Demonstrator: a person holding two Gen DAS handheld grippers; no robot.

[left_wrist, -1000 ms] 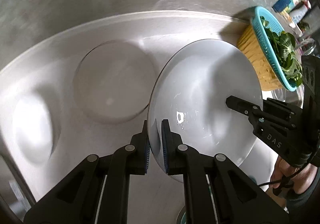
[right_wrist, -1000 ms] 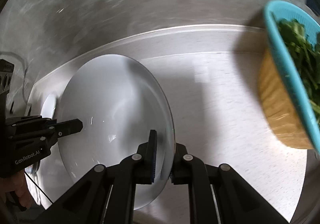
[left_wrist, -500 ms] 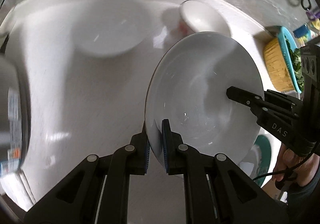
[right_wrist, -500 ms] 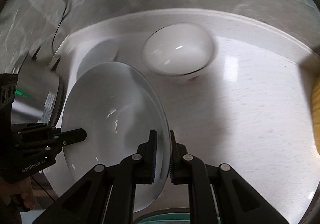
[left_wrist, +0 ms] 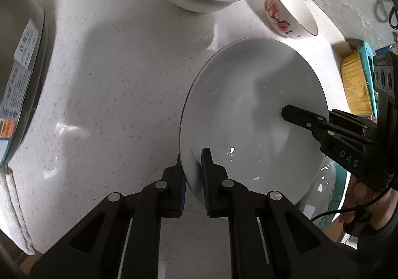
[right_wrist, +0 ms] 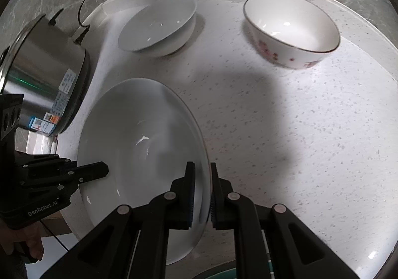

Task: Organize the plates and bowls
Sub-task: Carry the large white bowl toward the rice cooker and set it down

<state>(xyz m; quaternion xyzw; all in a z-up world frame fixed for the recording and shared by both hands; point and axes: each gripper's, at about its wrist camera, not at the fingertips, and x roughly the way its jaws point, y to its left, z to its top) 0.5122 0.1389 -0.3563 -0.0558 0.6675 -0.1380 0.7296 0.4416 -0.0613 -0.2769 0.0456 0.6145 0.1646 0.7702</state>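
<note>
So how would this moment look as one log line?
left hand-held gripper: shut on plate | right hand-held gripper: shut on plate | above counter

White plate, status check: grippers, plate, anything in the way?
Left gripper and right gripper both shut on white plate rims. Plate aloft over counter. Plain bowl, flowered bowl ahead.

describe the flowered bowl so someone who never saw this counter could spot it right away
On the white speckled counter, look toward the back edge near the grey marbled wall. Two empty dishes sit there apart from each other: a plain white shallow bowl nearer the steel cooker, and the flowered bowl on the other side. It alone is deep, with pink blossoms outside and a thin dark rim.
</note>
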